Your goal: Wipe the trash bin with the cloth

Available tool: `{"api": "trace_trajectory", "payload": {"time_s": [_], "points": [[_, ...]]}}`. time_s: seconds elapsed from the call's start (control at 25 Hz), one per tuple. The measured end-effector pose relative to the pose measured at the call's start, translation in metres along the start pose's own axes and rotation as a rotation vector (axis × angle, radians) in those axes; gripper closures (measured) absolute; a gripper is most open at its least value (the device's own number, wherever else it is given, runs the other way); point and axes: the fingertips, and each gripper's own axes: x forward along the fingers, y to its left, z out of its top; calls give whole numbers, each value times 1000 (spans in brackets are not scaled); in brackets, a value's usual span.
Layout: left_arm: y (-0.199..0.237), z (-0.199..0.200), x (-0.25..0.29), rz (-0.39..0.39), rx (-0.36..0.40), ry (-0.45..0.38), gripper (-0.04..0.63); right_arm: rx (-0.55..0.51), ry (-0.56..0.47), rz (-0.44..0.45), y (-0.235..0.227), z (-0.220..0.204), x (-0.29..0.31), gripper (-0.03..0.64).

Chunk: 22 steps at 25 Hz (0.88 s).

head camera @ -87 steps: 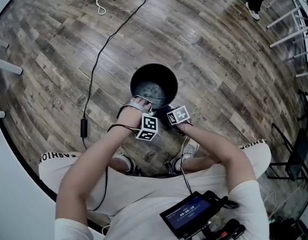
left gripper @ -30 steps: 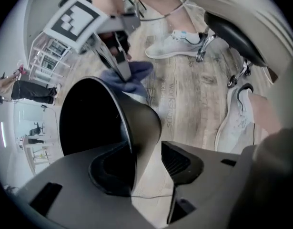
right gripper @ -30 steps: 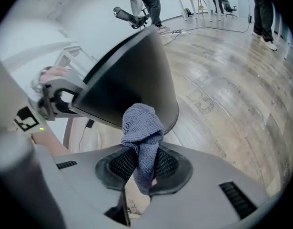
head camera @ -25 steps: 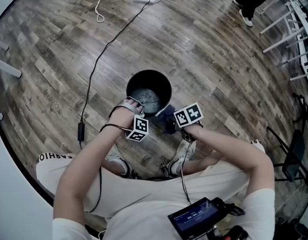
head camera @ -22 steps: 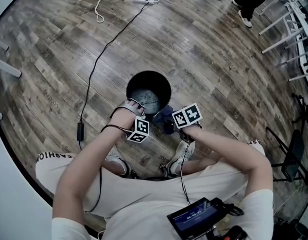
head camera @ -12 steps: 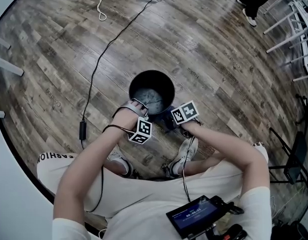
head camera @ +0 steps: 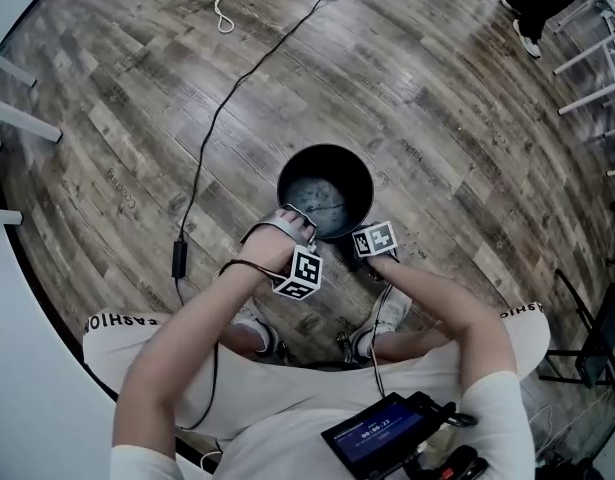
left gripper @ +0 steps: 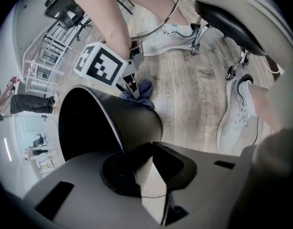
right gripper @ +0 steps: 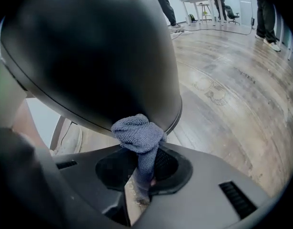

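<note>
Trash bin [head camera: 327, 148] is standing open-mouthed on the wooden floor [head camera: 467, 118], just ahead of the seated person's knees, with both grippers working at its near side. The left gripper [head camera: 302, 228] is reaching down over the near rim. In the left gripper view its jaws have just been closing and are now clenching the bin's thin wall, one jaw inside the dark opening and the other outside. The bin looks to be leaning a little in that view, though how much is hard to tell through the wide lens. The right gripper [right gripper: 145, 173] is pointing down beside the bin, low against the outside. Its jaws are pinching a blue-grey cloth [right gripper: 136, 132], and a bunched wad of it is sticking out past the jaw tips. That wad is pressing against the bin's black outer wall, close to the wall's lower edge. From the left gripper view the same cloth is showing as a blue fold lying against the far outside of the bin, under the right gripper's marker cube [left gripper: 99, 63]. A black cable [head camera: 212, 128] is running across the floor to the left of the bin, well apart from it. A white shoe [left gripper: 237, 113] is resting flat on the boards near the bin.
</note>
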Motion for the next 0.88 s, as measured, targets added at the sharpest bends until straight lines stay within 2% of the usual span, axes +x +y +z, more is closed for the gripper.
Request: {"api": "trace_trajectory", "payload": {"time_s": [0.24, 0.44, 0.52, 0.64, 0.88], "points": [[1, -1, 4, -1, 2, -5, 515, 159, -44, 20, -20, -13, 36, 540], [-1, -1, 5, -7, -20, 11, 512, 141, -11, -53, -20, -12, 31, 540], [1, 0, 7, -5, -31, 21, 512, 164, -1, -49, -12, -11, 15, 540], [4, -2, 7, -6, -57, 30, 512, 180, -9, 5, 5, -3, -18, 540], [-8, 15, 6, -49, -125, 14, 513, 87, -23, 67, 48, 7, -101, 540]]}}
